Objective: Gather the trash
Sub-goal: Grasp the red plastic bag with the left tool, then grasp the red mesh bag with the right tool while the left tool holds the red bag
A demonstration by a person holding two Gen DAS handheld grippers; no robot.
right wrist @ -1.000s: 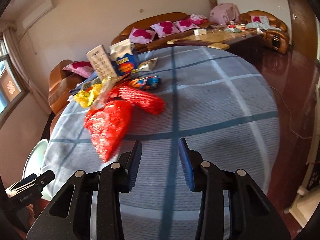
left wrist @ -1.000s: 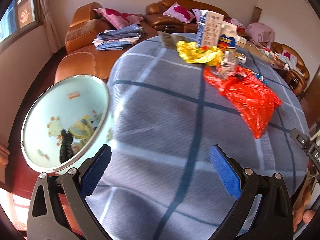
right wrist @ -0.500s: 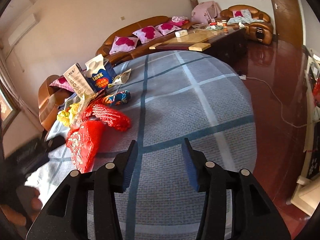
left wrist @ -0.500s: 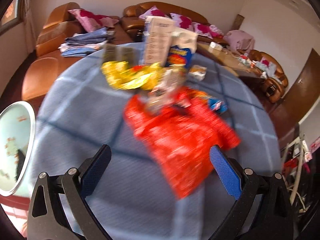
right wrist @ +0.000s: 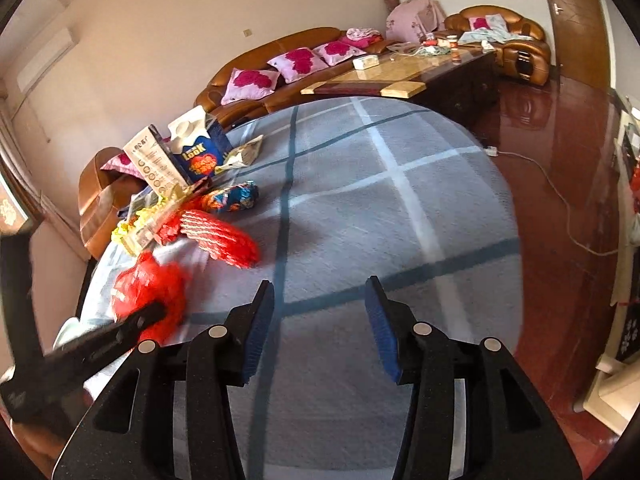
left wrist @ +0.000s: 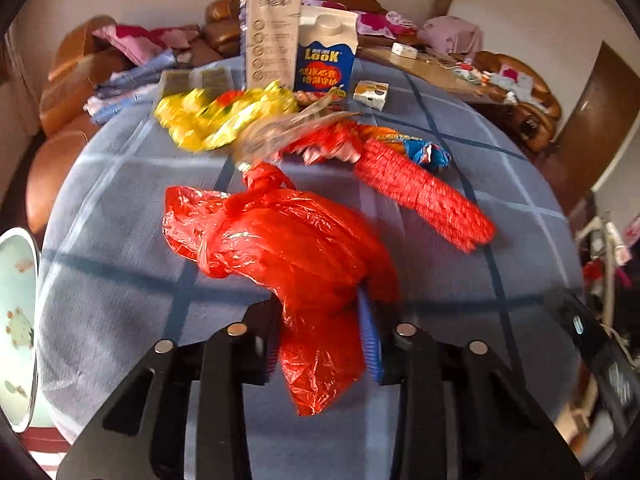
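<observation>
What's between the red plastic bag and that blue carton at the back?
In the left wrist view, a crumpled clear wrapper and yellow wrapper lie between the red plastic bag and blue carton.

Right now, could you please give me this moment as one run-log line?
left gripper: shut on red plastic bag | right gripper: open, empty | table: trash remains

Surface: round table under a blue-grey cloth with dark and pale grid stripes (left wrist: 120, 292).
Near edge: crumpled red plastic bag (left wrist: 288, 248) lying on the cloth.
Right of it: red ribbed mesh sleeve (left wrist: 424, 192), apart from the bag.
Behind the sleeve: blue and orange foil wrapper (left wrist: 424, 150), touching it.
Middle left: crinkled yellow foil wrapper (left wrist: 224, 114).
Far side: tall white printed carton (left wrist: 272, 40), blue and white "Look" carton (left wrist: 326, 60) just beside it, small white box (left wrist: 372, 94) to their right.
</observation>
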